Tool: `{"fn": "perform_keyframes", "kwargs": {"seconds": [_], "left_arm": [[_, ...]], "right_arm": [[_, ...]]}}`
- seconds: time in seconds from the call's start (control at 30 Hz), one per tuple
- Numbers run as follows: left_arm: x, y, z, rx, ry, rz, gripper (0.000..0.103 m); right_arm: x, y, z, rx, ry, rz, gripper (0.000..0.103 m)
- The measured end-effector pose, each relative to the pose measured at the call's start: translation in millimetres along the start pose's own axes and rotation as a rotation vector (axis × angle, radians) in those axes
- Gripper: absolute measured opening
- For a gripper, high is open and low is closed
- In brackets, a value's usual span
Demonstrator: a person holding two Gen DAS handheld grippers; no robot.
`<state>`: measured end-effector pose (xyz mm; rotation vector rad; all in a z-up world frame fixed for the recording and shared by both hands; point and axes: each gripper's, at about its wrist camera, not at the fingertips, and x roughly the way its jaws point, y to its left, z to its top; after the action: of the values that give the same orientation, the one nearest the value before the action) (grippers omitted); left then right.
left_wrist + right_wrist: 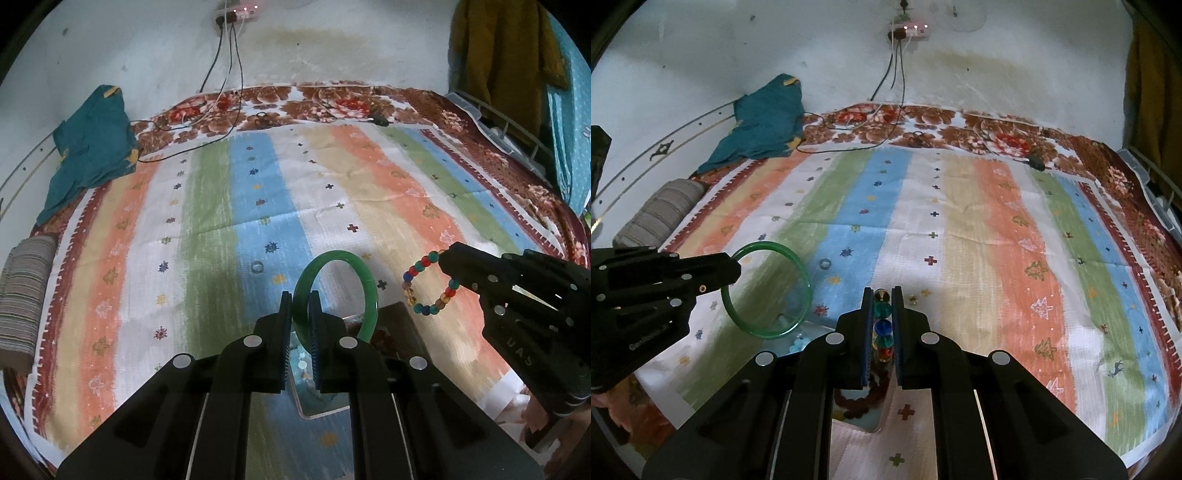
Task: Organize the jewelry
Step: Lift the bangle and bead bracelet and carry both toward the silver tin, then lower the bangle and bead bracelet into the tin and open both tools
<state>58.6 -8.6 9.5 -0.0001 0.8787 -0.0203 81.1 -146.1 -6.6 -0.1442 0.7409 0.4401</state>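
My left gripper (300, 295) is shut on a green bangle (364, 277) and holds it upright above the striped bedsheet; the bangle also shows in the right wrist view (768, 288). My right gripper (882, 291) is shut on a multicoloured bead bracelet (882, 325), which hangs from its tip in the left wrist view (428, 284). A small ring (257, 266) lies on the blue stripe ahead, also in the right wrist view (825, 263). A shallow tray (402, 321) lies under both grippers with a dark bead string (866, 398) in it.
A teal cloth (92, 147) and a striped grey roll (22, 295) lie at the bed's left edge. Cables (221, 110) run from a wall socket onto the far side. A small earring-like piece (913, 298) lies by the right fingers.
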Motion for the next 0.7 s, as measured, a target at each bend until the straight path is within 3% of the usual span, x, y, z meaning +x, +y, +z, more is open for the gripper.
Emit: {"fn": "perform_keyframes", "kwargs": {"seconds": [0.7], "left_arm": [[-17.1,-1.5,-14.5,0.006,-0.021,-0.003,0.009]], "right_arm": [[-14.6,10.8,-16.3,-0.02,0.019,0.042,0.01]]}}
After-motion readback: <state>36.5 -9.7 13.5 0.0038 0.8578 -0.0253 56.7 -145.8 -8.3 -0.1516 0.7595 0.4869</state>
